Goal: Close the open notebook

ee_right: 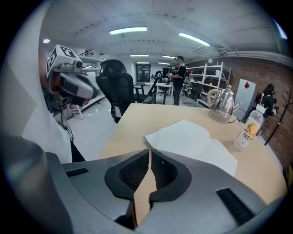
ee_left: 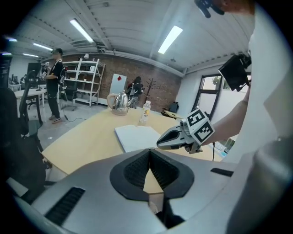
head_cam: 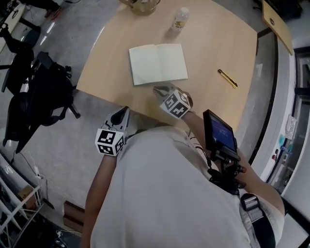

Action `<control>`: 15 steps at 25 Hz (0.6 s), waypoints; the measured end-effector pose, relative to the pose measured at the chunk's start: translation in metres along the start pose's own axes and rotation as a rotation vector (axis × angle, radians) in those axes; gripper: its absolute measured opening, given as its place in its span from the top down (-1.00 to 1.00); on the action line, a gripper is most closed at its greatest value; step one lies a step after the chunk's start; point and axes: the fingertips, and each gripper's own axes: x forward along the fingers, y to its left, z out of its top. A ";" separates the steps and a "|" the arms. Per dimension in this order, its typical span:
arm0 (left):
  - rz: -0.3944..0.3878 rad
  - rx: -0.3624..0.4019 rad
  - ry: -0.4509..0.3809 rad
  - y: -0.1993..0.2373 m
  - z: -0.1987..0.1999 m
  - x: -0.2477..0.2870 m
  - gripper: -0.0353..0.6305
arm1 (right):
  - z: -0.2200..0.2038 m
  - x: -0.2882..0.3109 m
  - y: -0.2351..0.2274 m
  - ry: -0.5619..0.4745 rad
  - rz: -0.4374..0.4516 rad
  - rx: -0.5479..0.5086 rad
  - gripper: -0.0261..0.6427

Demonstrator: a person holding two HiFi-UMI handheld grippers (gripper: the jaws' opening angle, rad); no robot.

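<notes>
The open notebook (head_cam: 158, 63) lies flat with white pages up near the middle of the light wooden table (head_cam: 213, 46). My right gripper (head_cam: 156, 89) hovers just short of the notebook's near edge, jaws shut and empty. In the right gripper view its tips (ee_right: 149, 150) meet just before the notebook (ee_right: 192, 139). My left gripper (head_cam: 126, 110) hangs off the table's near-left edge, also shut with nothing held. From the left gripper view its closed tips (ee_left: 150, 150) point toward the notebook (ee_left: 135, 137), and the right gripper (ee_left: 160, 142) is beside it.
A gold pen (head_cam: 227, 78) lies right of the notebook. A small bottle (head_cam: 180, 20) and a metal kettle (head_cam: 140, 5) stand at the far side. A black office chair (head_cam: 36, 92) sits on the floor at left. A person (ee_left: 55, 84) stands far off.
</notes>
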 end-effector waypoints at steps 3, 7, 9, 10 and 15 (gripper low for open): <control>0.057 -0.042 -0.012 0.008 -0.005 -0.010 0.88 | 0.002 0.022 -0.008 0.048 -0.007 -0.114 0.87; 0.129 -0.105 -0.021 0.017 -0.022 -0.025 0.88 | 0.002 0.047 -0.011 0.103 -0.009 -0.258 0.87; 0.159 -0.129 -0.023 0.020 -0.029 -0.032 0.88 | 0.004 0.054 -0.011 0.118 -0.016 -0.333 0.87; 0.171 -0.137 -0.023 0.021 -0.031 -0.035 0.88 | 0.004 0.057 -0.012 0.126 -0.018 -0.369 0.86; 0.214 -0.154 -0.029 0.022 -0.038 -0.041 0.88 | -0.009 0.072 -0.010 0.182 -0.006 -0.514 0.60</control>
